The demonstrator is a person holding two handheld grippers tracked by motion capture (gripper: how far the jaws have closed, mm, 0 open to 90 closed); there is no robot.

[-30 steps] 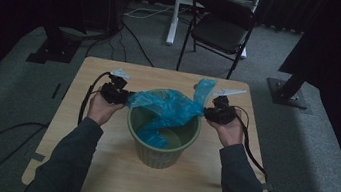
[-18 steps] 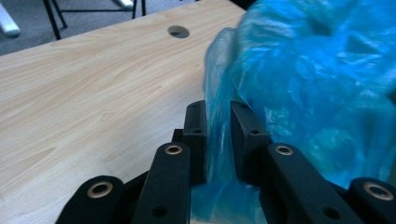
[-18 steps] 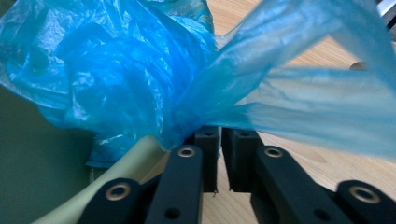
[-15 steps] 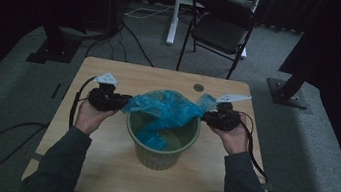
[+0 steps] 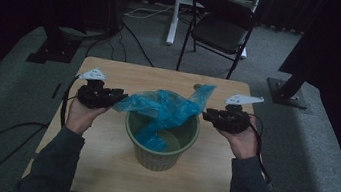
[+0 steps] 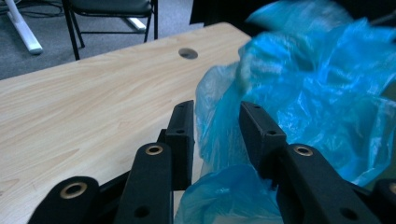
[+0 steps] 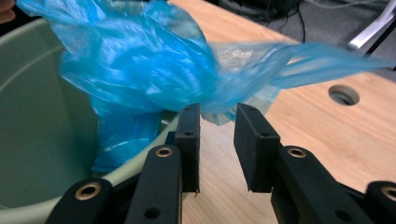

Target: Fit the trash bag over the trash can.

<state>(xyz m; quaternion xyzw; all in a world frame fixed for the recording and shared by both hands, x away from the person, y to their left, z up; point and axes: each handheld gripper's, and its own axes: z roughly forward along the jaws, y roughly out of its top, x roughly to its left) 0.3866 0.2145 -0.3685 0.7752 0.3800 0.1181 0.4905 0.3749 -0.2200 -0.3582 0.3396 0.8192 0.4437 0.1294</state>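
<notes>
At the left, the left gripper (image 5: 118,98) is held beside a green bin (image 5: 158,156) on the wooden table (image 5: 113,168); its jaws have just been opening, with loose blue bag (image 5: 164,108) plastic between them, unpressed. The bag is draped over the bin's rim. At the right, the right gripper (image 5: 207,115) has likewise just been opening, parted and holding nothing.

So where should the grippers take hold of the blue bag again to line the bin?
Probably the blue bag by its loose rim, one gripper per side. Its left edge lies between the open left gripper, unpinched; the right flap rises just beyond the right gripper. Both edges overhang the green bin rim, so come in level from outside.
</notes>
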